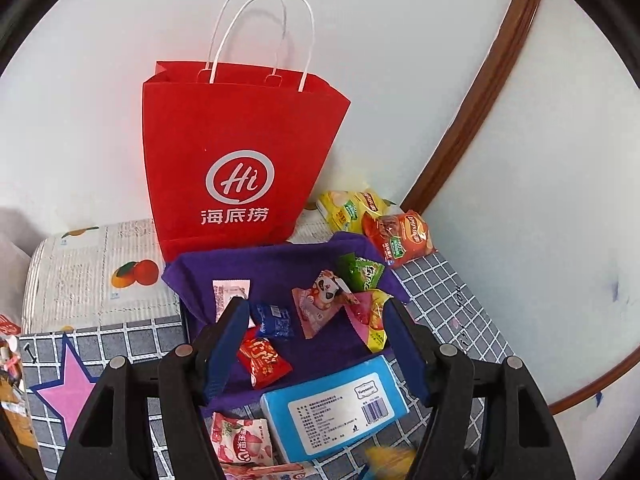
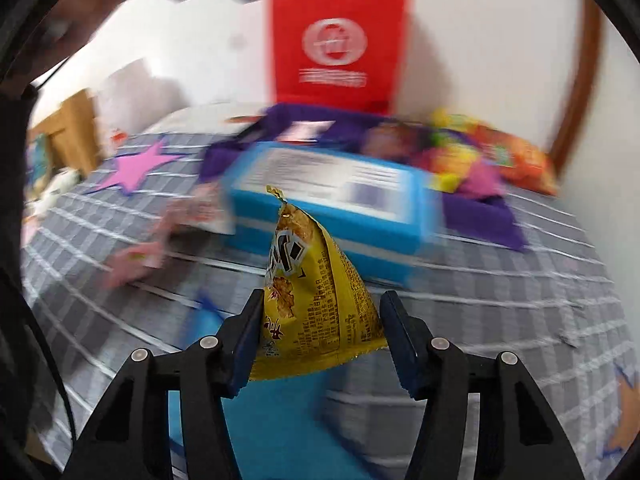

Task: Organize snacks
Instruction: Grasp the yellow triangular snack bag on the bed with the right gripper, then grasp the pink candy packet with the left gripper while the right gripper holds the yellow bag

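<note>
Yellow snack packet (image 2: 310, 300) stands between my right gripper (image 2: 320, 336) pads, left pad pressing it, right pad only meeting its corner (a thin hold) | risk: it twists free on that side | ahead: blue box (image 2: 332, 204), purple bin (image 1: 280, 276) | left gripper (image 1: 316, 344) released, empty above the bin.
</note>
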`<state>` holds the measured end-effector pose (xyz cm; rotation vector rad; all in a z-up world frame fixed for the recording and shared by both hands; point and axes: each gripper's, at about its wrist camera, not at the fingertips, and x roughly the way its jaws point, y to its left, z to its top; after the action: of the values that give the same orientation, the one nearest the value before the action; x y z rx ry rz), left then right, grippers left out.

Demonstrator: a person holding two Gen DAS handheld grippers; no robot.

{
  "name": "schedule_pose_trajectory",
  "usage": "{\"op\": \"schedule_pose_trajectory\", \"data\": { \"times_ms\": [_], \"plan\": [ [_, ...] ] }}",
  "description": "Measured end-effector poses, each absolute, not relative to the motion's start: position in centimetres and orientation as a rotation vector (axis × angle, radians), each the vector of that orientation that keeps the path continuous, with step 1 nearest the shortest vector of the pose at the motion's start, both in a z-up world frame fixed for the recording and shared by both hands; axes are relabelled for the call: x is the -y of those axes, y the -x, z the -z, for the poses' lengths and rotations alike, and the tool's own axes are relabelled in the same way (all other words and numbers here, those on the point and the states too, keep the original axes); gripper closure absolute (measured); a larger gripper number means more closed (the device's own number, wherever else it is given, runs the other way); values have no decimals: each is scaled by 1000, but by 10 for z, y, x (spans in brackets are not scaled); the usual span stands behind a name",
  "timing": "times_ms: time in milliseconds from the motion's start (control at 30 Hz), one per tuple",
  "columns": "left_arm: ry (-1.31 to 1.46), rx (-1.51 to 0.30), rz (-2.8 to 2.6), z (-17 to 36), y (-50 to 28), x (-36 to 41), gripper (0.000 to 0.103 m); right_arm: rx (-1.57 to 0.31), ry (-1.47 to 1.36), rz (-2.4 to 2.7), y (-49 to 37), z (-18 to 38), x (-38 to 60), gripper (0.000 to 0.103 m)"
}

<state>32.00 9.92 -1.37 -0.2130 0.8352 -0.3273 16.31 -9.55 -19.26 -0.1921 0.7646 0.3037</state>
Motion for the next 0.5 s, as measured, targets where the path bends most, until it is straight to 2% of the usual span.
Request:
{"op": "schedule_pose_trajectory", "data": {
  "times_ms": [200,500],
  "plan": [
    [168,-825,325,15,-319,-87,36,-787,110,-122,-169,205,161,46],
    [76,-814,307,13,-302,-73,36,-790,59,-137,-185,216,179,46]
  ]
}}
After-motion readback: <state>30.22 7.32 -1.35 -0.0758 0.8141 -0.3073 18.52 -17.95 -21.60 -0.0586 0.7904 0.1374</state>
